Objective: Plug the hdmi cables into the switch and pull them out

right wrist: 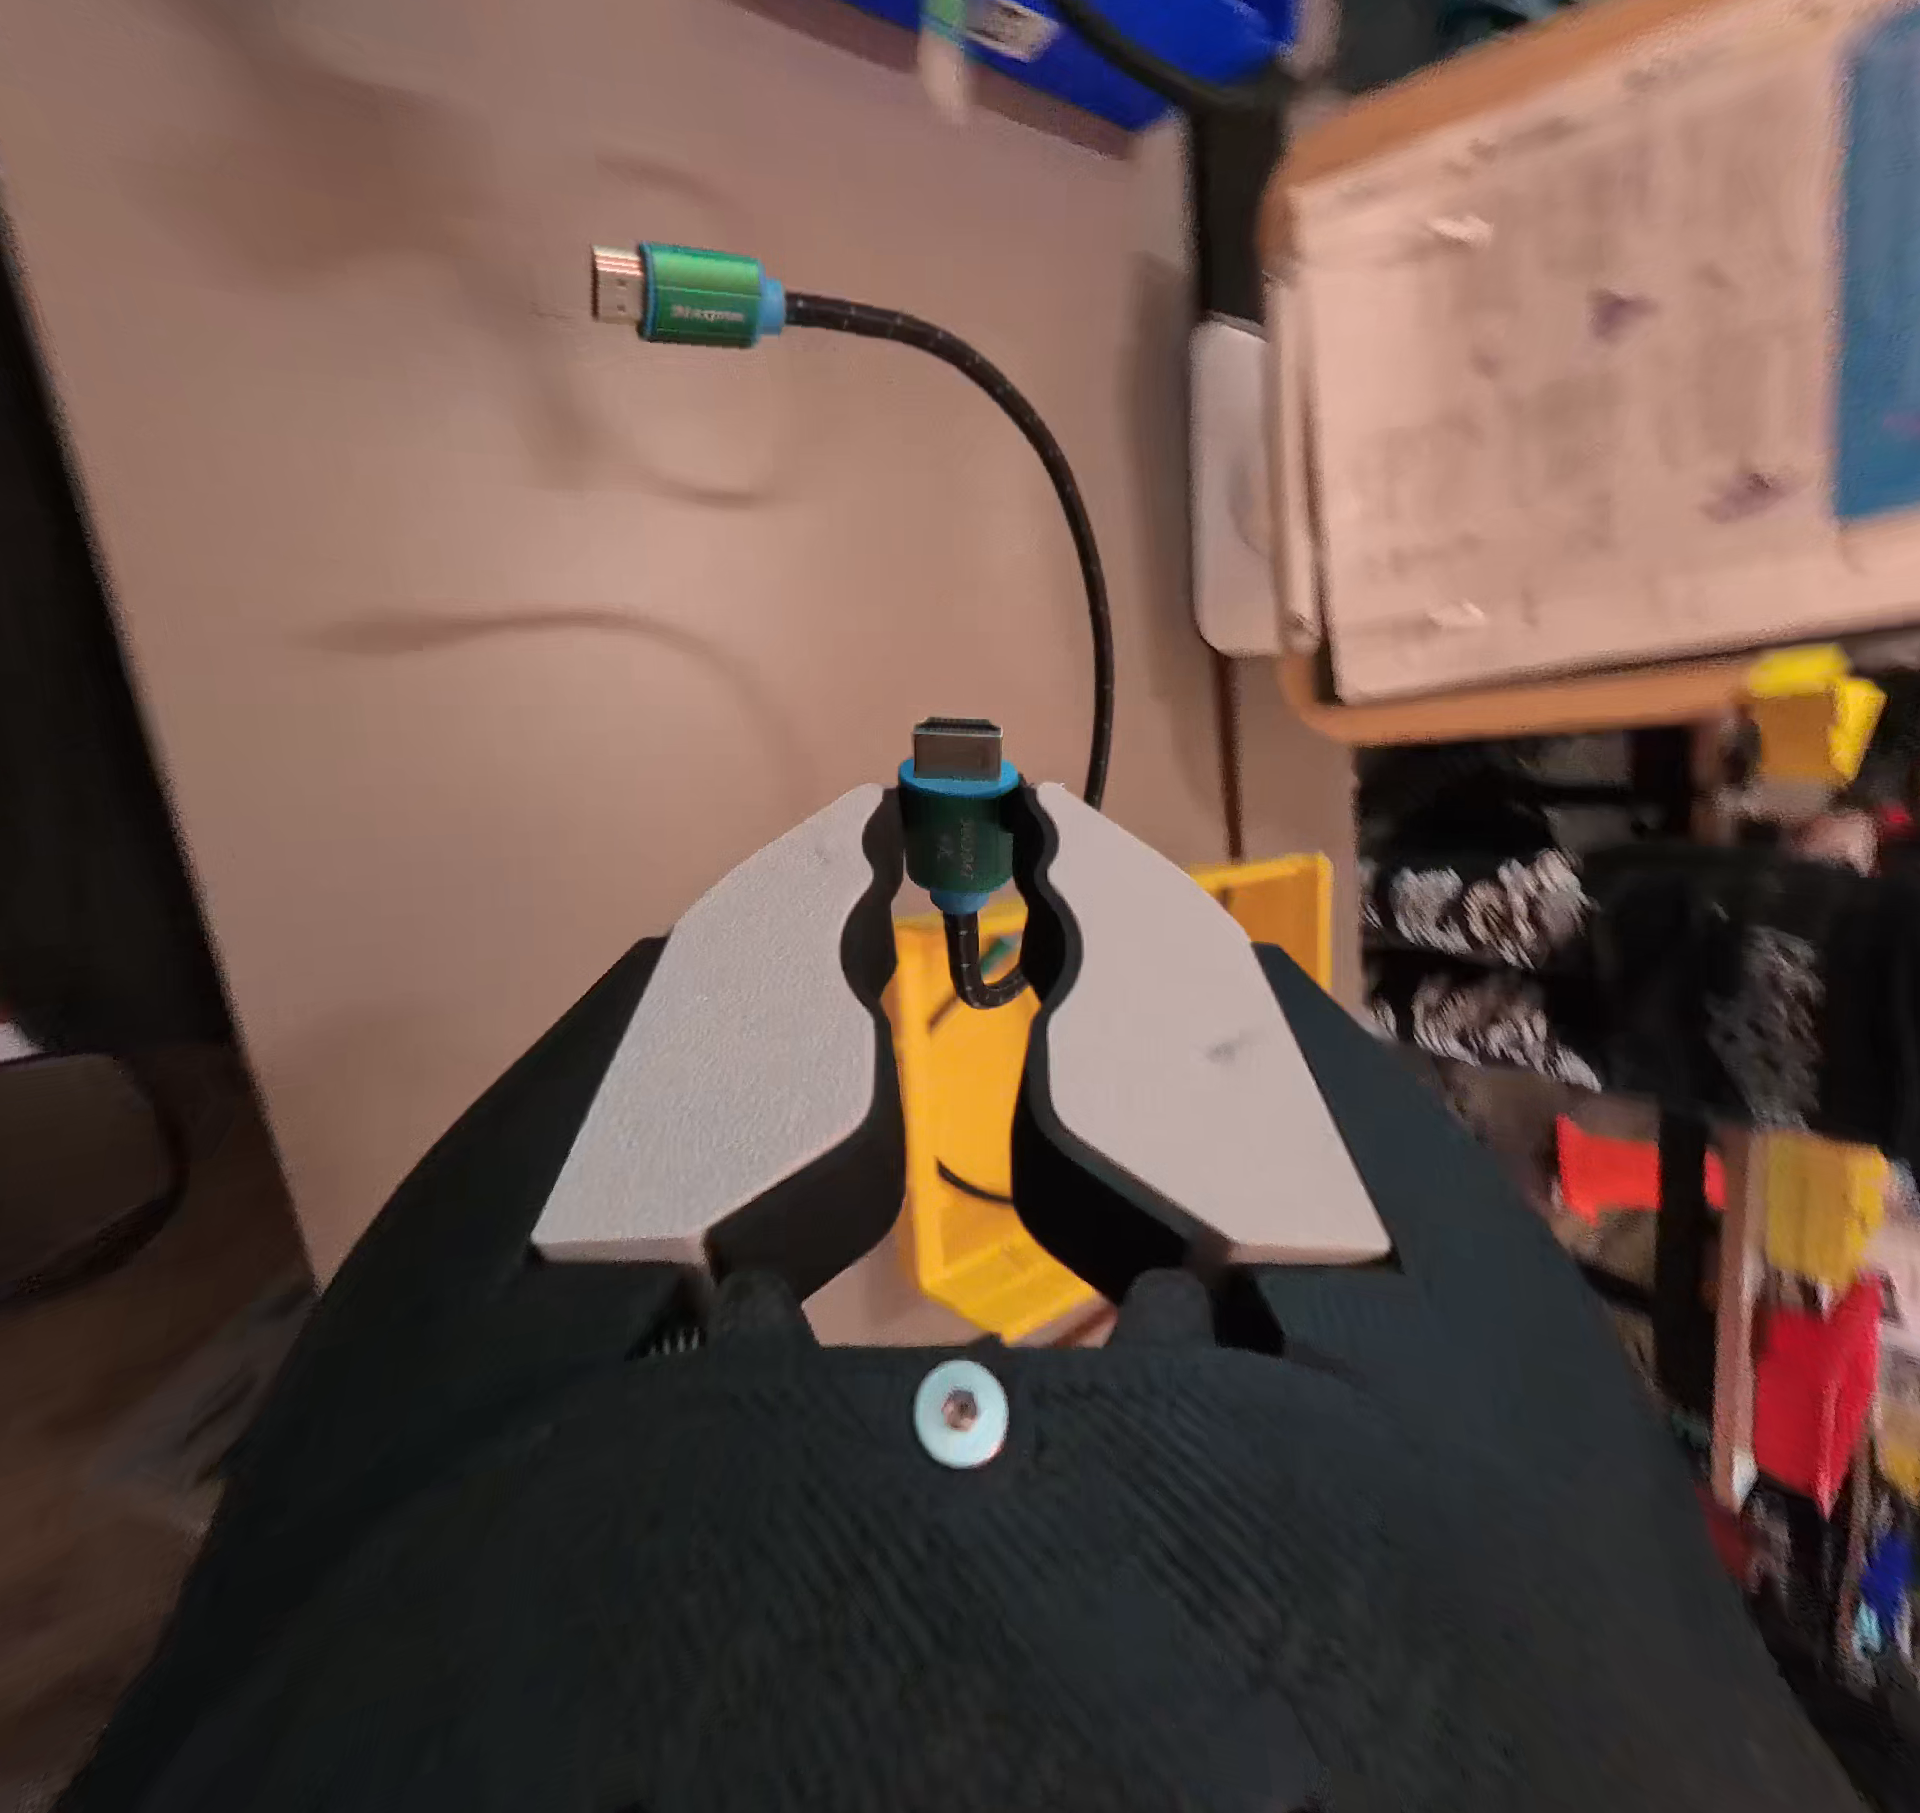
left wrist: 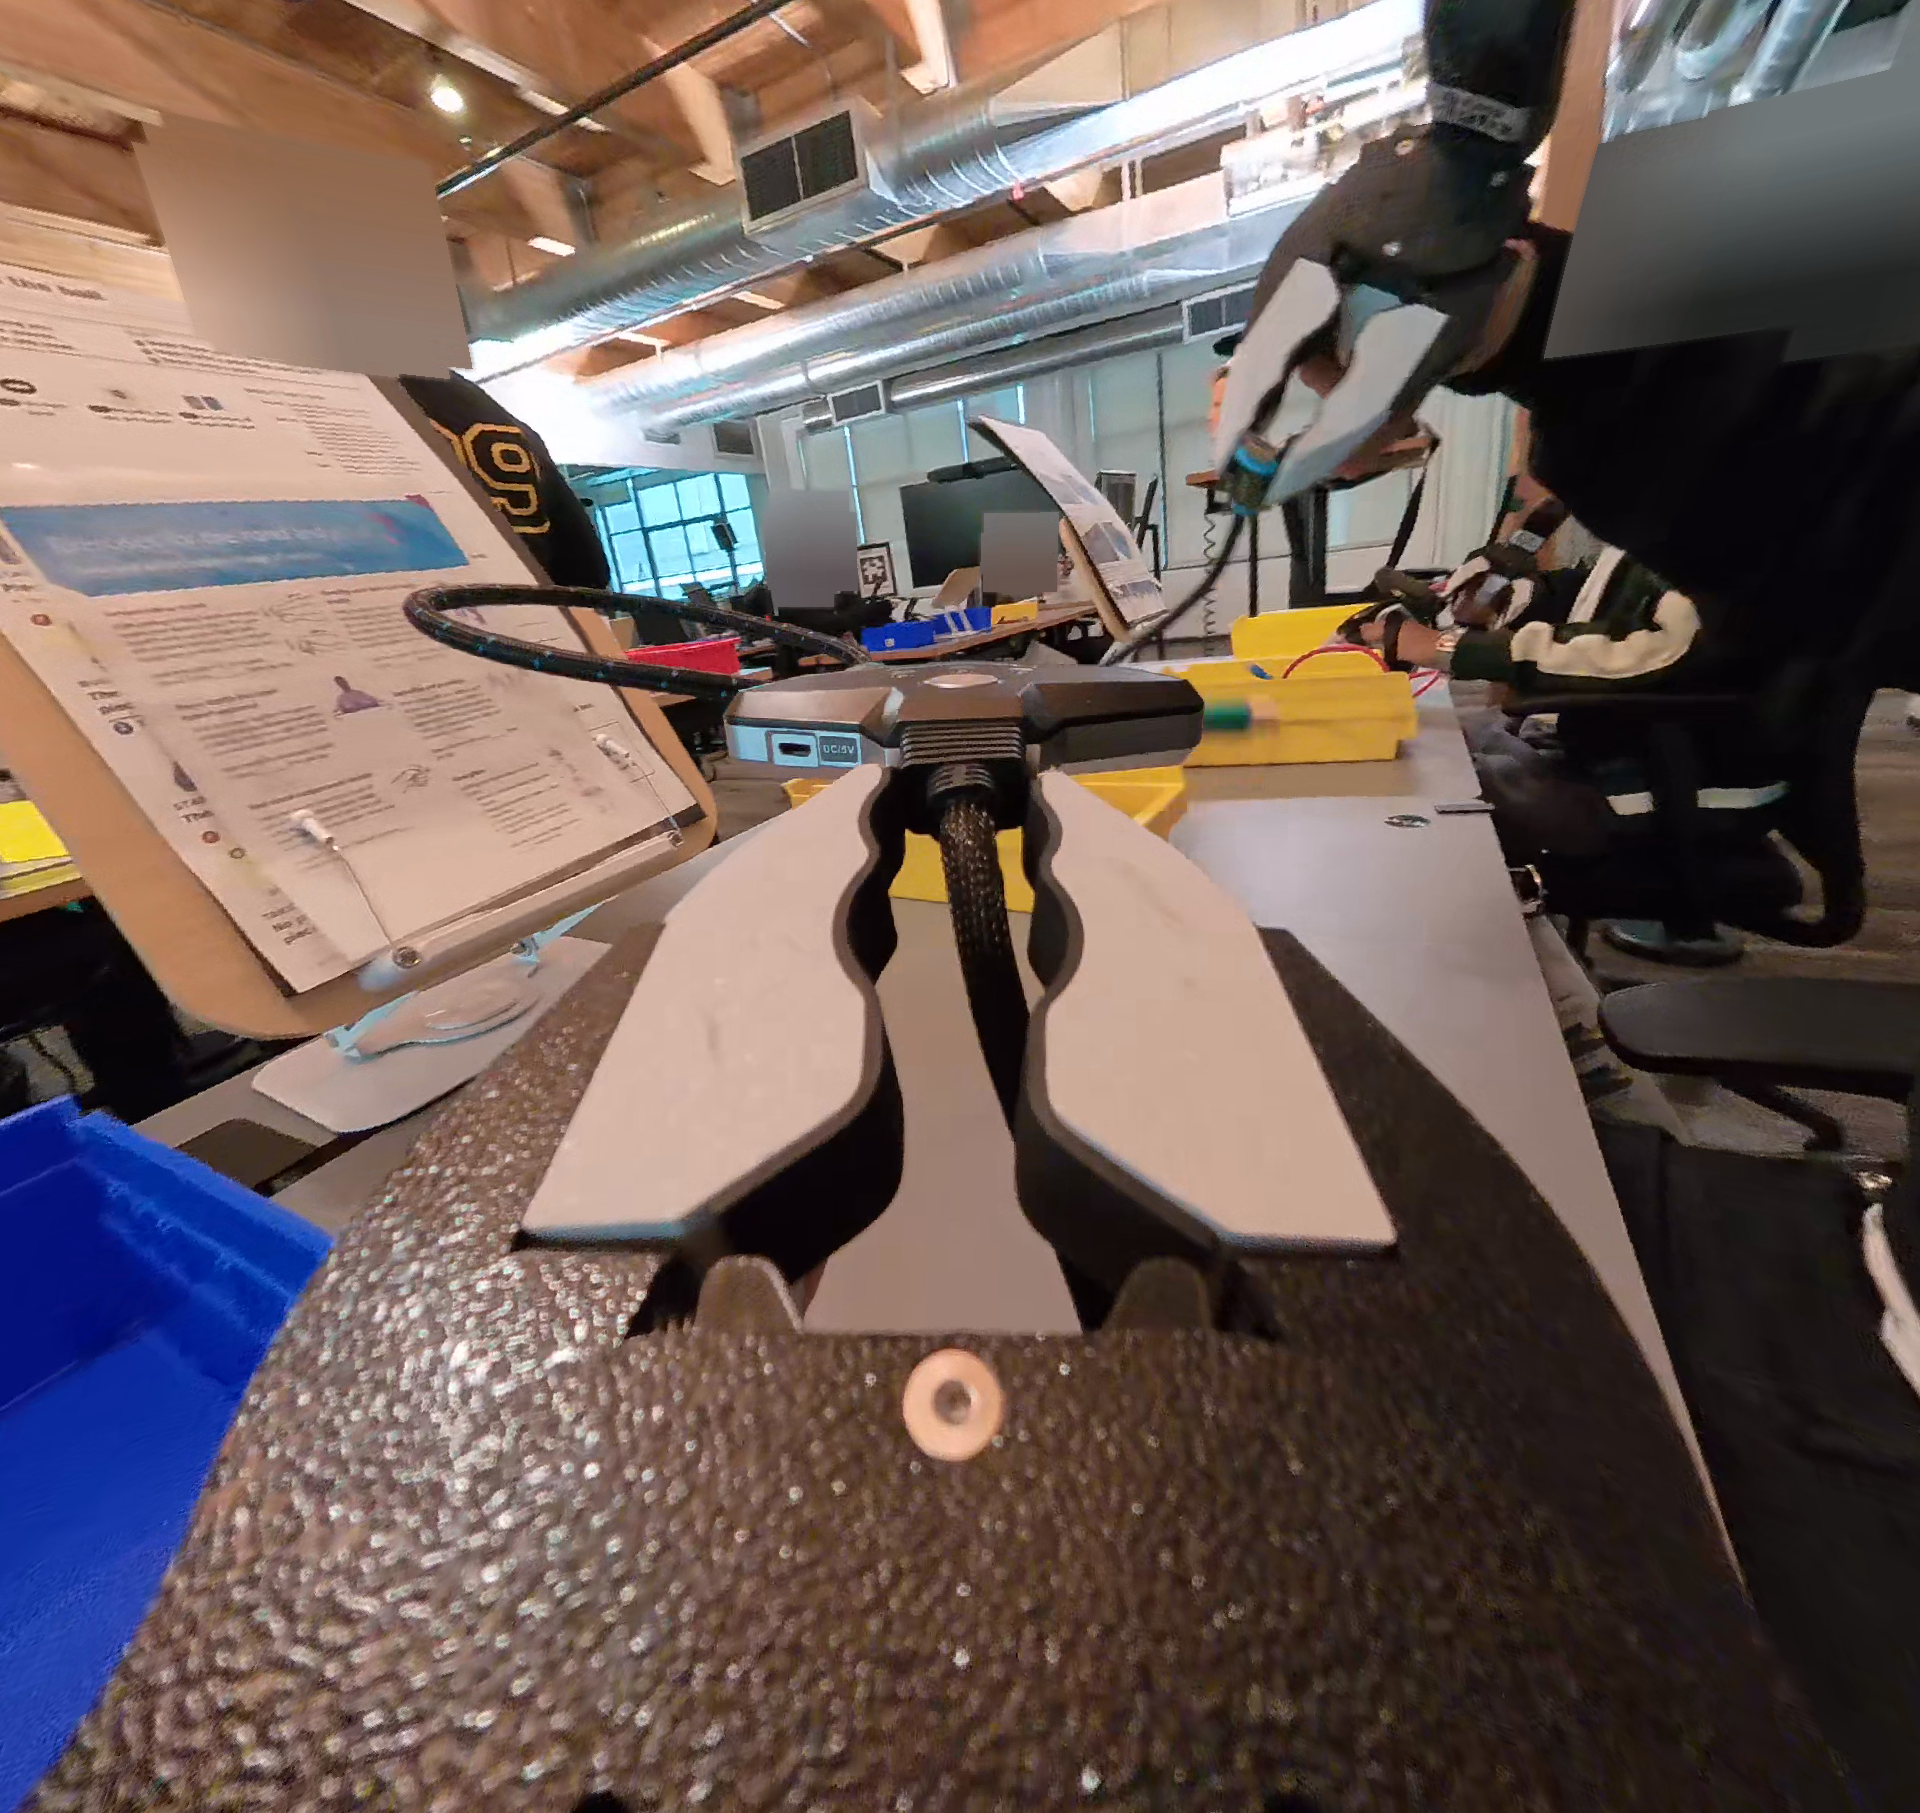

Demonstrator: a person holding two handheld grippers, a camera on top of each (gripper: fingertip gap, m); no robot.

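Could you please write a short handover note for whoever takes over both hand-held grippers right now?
Left hand-held gripper: shut on the black braided cable at the switch on the table.
Right hand-held gripper: raised, shut on a green HDMI plug, metal end bare.
Second green plug lies loose on the table.
Done: both green plugs are out.
Left: I cannot tell how many plug-in rounds remain.

A flat black-and-silver hdmi switch (left wrist: 966, 709) lies on the grey table with a black braided cable (left wrist: 977, 890) plugged into its near side, while a green-shelled braided hdmi cable's plug (right wrist: 956, 833) is raised above the table, its far plug (right wrist: 691, 296) free.
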